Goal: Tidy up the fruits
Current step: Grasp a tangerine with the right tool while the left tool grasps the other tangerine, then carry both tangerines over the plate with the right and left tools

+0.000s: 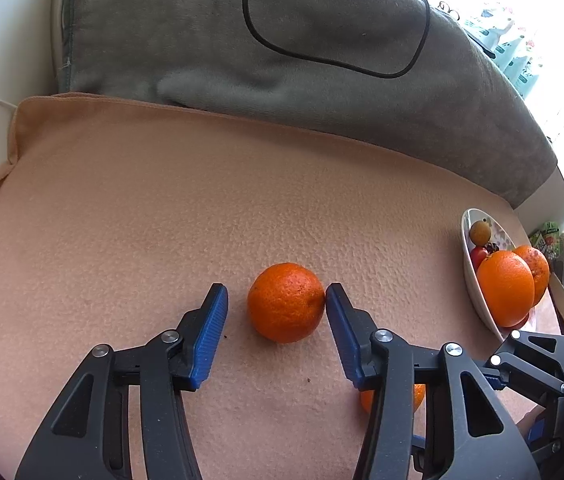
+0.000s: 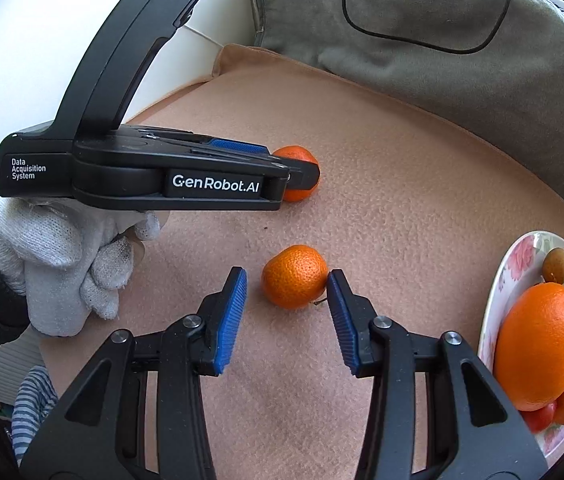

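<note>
Left tongs (image 1: 276,300) released around a dark mandarin (image 1: 285,302) on the peach cloth (image 1: 162,208), one blue pad at its skin, the other clear of it. Right tongs (image 2: 286,282) likewise released astride a paler mandarin (image 2: 294,276), one pad touching, the other apart. Off to the right, a flowered plate (image 2: 521,256) with a large orange (image 2: 541,346) and other fruit.
</note>
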`<state>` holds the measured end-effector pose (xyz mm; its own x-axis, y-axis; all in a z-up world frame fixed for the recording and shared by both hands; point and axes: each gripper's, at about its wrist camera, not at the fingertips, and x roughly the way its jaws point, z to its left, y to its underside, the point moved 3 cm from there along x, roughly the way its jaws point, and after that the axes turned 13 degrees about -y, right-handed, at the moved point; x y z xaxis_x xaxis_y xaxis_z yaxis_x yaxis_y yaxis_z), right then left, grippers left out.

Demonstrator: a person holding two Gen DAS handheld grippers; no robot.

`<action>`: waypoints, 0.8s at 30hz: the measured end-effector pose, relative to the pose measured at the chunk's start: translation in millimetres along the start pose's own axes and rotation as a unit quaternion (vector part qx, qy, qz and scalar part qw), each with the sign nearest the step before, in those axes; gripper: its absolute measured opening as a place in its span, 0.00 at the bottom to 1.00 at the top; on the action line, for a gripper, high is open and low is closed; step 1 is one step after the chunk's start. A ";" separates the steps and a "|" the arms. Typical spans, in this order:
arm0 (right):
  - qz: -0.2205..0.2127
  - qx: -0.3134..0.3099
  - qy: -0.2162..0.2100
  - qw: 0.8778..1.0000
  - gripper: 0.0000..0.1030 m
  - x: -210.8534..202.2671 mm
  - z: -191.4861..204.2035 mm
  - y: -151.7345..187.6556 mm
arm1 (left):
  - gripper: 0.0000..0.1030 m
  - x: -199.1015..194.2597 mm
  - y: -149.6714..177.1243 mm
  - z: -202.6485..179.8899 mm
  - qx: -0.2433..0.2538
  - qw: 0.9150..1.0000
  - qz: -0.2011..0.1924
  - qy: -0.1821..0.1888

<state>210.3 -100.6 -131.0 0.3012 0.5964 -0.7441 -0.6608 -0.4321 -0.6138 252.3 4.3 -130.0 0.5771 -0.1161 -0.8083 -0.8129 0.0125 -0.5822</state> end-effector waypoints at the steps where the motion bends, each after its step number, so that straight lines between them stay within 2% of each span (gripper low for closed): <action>1: 0.001 0.000 0.003 1.000 0.43 -0.7 0.3 1.6 | 0.45 0.0 0.0 -0.6 0.000 1.000 0.000 0.001; 6: 0.006 0.001 0.015 1.000 0.39 2.9 -2.3 -0.2 | 0.38 0.4 -1.1 -6.1 0.006 1.000 -0.002 0.000; 16: 0.001 0.006 0.011 1.000 0.36 3.0 -6.2 -1.6 | 0.37 0.2 -0.2 -14.9 0.006 1.000 -0.011 -0.007; 24: -0.028 0.009 0.012 1.000 0.35 -23.8 -6.6 -0.8 | 0.37 -17.3 -3.5 -16.1 0.014 0.999 -0.032 -0.005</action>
<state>208.1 -118.8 -114.5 0.3537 0.6030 -0.7150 -0.6544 -0.3866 -0.6498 244.0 -9.7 -112.6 0.6288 -0.1080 -0.7700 -0.7718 0.0335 -0.6350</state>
